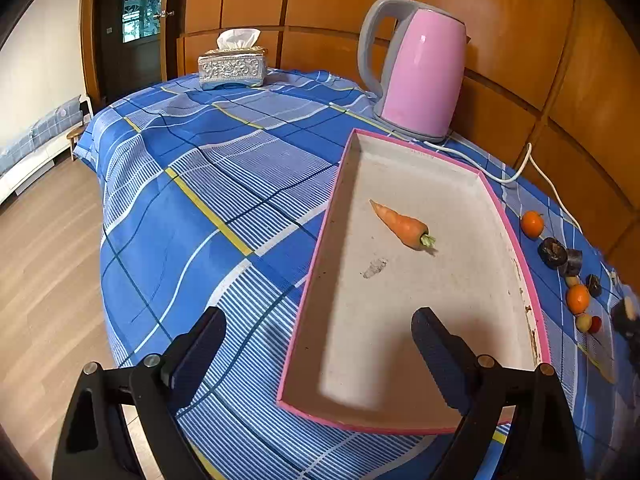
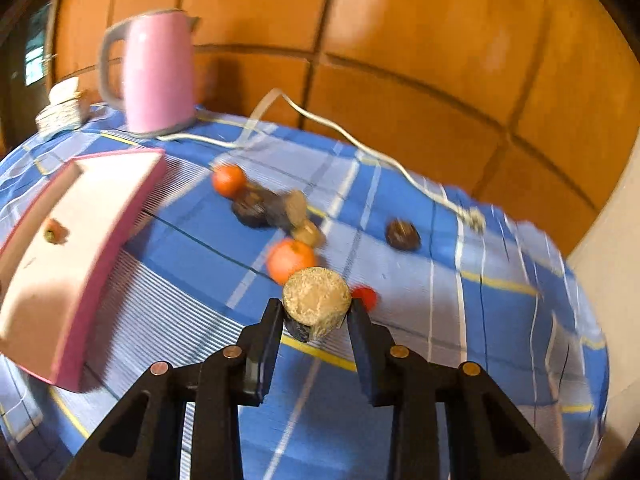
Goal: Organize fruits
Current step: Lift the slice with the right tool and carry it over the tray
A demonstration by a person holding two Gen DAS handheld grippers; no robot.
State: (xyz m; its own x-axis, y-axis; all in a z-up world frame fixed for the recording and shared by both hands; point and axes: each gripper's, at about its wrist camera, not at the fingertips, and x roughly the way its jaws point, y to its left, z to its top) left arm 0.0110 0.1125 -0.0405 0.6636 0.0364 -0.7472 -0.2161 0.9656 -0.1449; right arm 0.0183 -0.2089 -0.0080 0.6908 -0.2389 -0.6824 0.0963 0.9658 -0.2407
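Observation:
A pink-rimmed tray (image 1: 320, 264) lies on the blue plaid table and holds one carrot (image 1: 402, 225). My left gripper (image 1: 318, 330) is open and empty over the tray's near left rim. My right gripper (image 2: 314, 312) is shut on a dark-skinned cut piece with a tan face (image 2: 316, 294), held above the cloth. Beyond it lie two oranges (image 2: 291, 260) (image 2: 228, 179), dark cut pieces (image 2: 272, 208), a dark round fruit (image 2: 402, 234) and a small red fruit (image 2: 366, 295). The tray (image 2: 116, 232) sits left in the right wrist view, which is blurred.
A pink kettle (image 1: 420, 72) stands behind the tray, its white cord (image 2: 360, 142) trailing across the cloth to the right. A silver tissue box (image 1: 232, 66) sits at the far table edge. Wood panel wall behind; floor to the left.

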